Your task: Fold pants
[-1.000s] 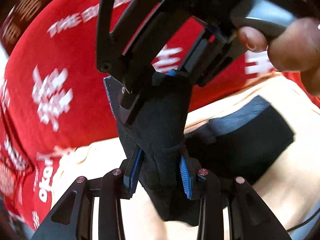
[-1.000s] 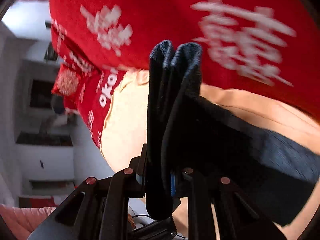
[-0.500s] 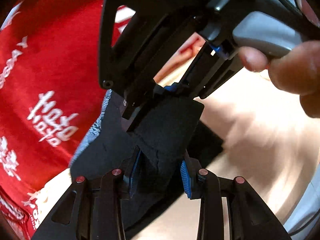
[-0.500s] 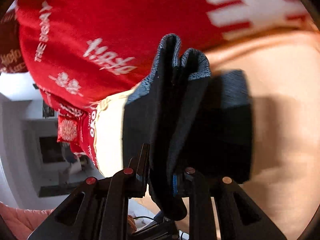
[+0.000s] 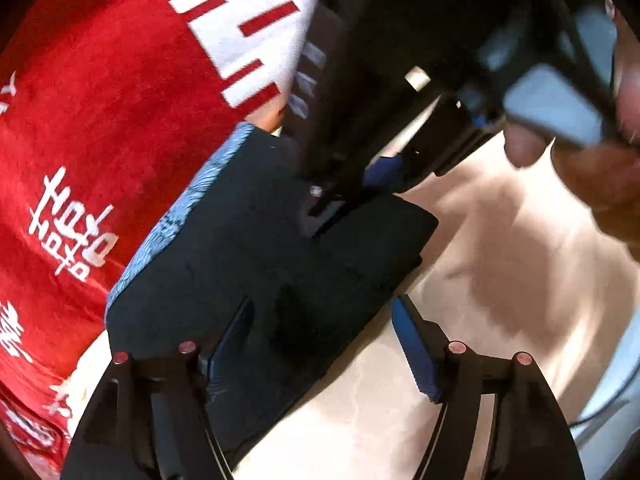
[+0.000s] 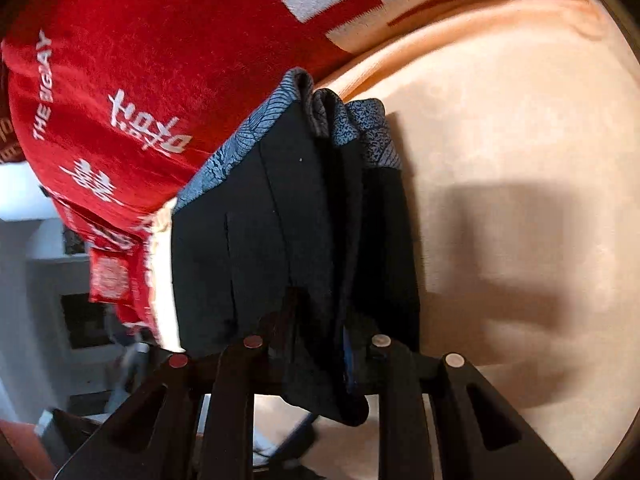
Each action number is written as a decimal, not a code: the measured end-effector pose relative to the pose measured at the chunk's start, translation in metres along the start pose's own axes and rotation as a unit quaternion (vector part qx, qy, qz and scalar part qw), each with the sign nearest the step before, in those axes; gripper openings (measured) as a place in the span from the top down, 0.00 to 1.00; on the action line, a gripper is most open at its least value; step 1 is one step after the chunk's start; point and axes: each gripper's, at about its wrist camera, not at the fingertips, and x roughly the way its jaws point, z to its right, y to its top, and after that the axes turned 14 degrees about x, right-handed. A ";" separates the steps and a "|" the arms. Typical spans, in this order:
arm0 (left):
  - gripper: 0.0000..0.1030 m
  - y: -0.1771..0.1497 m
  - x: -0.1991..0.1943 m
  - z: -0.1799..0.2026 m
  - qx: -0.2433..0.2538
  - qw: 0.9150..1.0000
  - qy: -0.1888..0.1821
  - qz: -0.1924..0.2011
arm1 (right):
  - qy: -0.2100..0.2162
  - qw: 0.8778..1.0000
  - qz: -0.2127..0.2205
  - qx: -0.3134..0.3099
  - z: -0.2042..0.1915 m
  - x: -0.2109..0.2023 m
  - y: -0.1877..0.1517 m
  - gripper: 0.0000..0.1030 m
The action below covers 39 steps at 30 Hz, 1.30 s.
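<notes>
The dark navy pants (image 5: 256, 264), folded into a thick stack with a patterned grey-blue edge, lie on the cream surface (image 5: 500, 280). My left gripper (image 5: 320, 340) is open, its blue pads spread apart over the near end of the pants, holding nothing. My right gripper (image 6: 320, 344) is shut on the bunched folds of the pants (image 6: 320, 216), which stand up between its fingers. The right gripper also shows in the left wrist view (image 5: 360, 184), pressed onto the far end of the pants, with a hand on its grey handle.
A red blanket (image 5: 100, 120) with white lettering borders the pants on the left; it also shows in the right wrist view (image 6: 140, 60). A room with white shelving (image 6: 36, 272) shows at the lower left of the right wrist view. A cable (image 5: 600, 412) lies at the right edge.
My left gripper has opened and let go of the pants. The folded pants have come down flat onto the cream surface. The right gripper stays shut on them.
</notes>
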 end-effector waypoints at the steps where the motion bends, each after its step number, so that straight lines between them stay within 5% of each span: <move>1: 0.30 -0.003 -0.006 -0.005 -0.005 1.000 -0.006 0.001 | -0.013 1.000 0.006 -0.007 -0.005 0.000 -0.003 0.77; 8: 0.30 -0.041 -0.021 -0.066 -0.115 0.992 -0.023 -0.036 | -0.125 0.989 0.058 -0.060 -0.023 -0.009 -0.030 0.66; 19: 0.30 -0.123 -0.007 -0.137 -0.300 0.945 -0.034 -0.122 | -0.212 0.971 0.088 -0.069 -0.006 0.000 -0.049 0.54; 33: 0.29 -0.148 0.000 -0.138 -0.345 0.927 -0.068 -0.127 | -0.278 0.953 0.085 -0.086 -0.027 0.010 -0.068 0.54; 35: 0.15 -0.149 0.000 -0.137 -0.345 0.927 -0.070 -0.130 | -0.284 0.951 0.080 -0.089 -0.033 0.015 -0.067 0.54; 39: 0.12 -0.145 0.006 -0.151 -0.346 0.927 -0.069 -0.128 | -0.289 0.950 0.073 -0.089 -0.037 0.018 -0.072 0.54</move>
